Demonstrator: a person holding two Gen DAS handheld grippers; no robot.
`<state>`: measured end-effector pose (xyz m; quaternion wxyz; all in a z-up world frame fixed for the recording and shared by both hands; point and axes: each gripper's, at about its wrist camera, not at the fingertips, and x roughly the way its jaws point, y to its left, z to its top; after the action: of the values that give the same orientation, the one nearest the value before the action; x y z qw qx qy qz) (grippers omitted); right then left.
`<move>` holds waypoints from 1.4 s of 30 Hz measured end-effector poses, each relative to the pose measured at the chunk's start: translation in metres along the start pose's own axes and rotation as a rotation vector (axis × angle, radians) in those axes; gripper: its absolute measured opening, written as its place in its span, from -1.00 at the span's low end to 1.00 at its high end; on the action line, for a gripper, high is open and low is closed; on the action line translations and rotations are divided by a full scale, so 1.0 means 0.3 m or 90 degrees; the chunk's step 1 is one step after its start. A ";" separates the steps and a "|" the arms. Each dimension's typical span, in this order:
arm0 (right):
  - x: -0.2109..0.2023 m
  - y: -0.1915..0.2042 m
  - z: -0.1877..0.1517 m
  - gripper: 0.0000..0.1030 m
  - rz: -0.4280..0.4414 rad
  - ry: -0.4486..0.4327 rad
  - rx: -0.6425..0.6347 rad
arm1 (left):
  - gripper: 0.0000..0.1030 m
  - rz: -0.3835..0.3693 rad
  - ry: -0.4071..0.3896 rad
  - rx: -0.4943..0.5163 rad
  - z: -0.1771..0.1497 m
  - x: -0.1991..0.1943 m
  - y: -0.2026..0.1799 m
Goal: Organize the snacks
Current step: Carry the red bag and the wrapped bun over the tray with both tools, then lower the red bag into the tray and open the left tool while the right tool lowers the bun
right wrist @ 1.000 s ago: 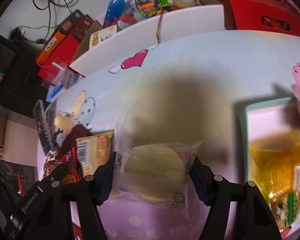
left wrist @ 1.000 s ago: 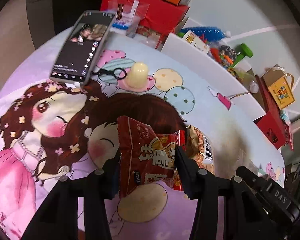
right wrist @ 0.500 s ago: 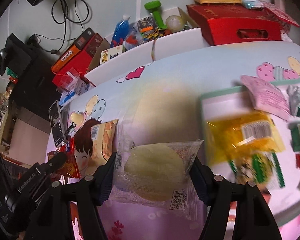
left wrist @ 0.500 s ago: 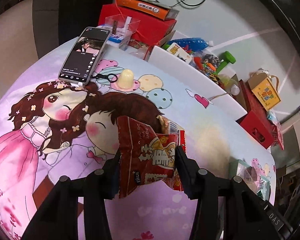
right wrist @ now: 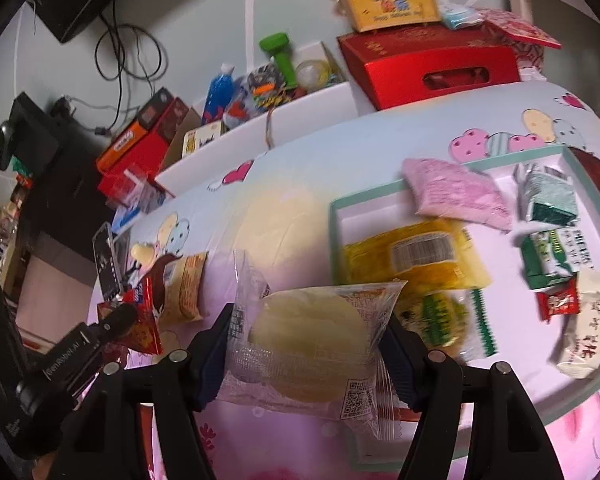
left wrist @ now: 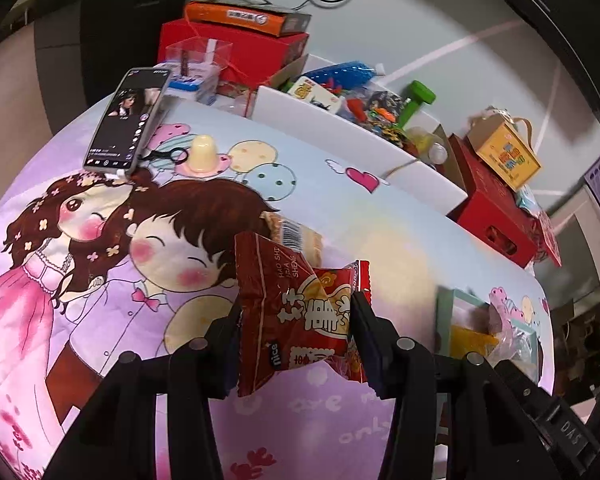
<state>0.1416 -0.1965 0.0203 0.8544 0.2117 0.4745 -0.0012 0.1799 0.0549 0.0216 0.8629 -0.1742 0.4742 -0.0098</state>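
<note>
Left wrist view: your left gripper (left wrist: 296, 320) has its fingers clamped on one red snack packet (left wrist: 300, 312), same grip as a second ago, but the packet now hangs higher over the cartoon tablecloth (left wrist: 100, 280). The tan packet (left wrist: 300, 236) that sat tucked right behind the red one now lies apart from it on the cloth, and the mint-rimmed tray (left wrist: 444, 308) has come into sight at the right edge. One phone (left wrist: 128, 124), one pair of scissors (left wrist: 168, 155) and one small yellow cup (left wrist: 202, 154) stay where they were.

In the right wrist view your right gripper (right wrist: 306, 344) is closed on one clear bag holding a round pale cake (right wrist: 308, 344), as before. A second ago only a corner of the tray (right wrist: 336, 216) showed; now most of it does, just beside the bag. You can count roughly eight packets in it: one pink (right wrist: 456, 192), one yellow (right wrist: 416, 256), three green-and-white, one small red (right wrist: 558, 302), one cream (right wrist: 588, 324), though blur makes the lower ones uncertain. Your left gripper (right wrist: 140, 316) shows at the lower left with the red packet.
</note>
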 end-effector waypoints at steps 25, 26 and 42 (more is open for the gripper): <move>-0.182 -0.460 0.060 0.37 -0.081 -0.087 0.160 | -0.02 -0.098 0.036 0.211 -0.183 0.005 -0.485; -0.187 -0.473 0.061 0.37 -0.083 -0.090 0.166 | -0.02 -0.100 0.039 0.218 -0.191 0.008 -0.501; -0.278 -0.655 0.068 0.37 -0.130 -0.131 0.235 | -0.02 -0.153 0.083 0.320 -0.297 0.068 -0.789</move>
<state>0.0725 -0.3995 0.0264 0.8405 0.3136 0.3959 -0.1962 0.1529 -0.1972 0.0346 0.8394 -0.0092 0.4873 -0.2404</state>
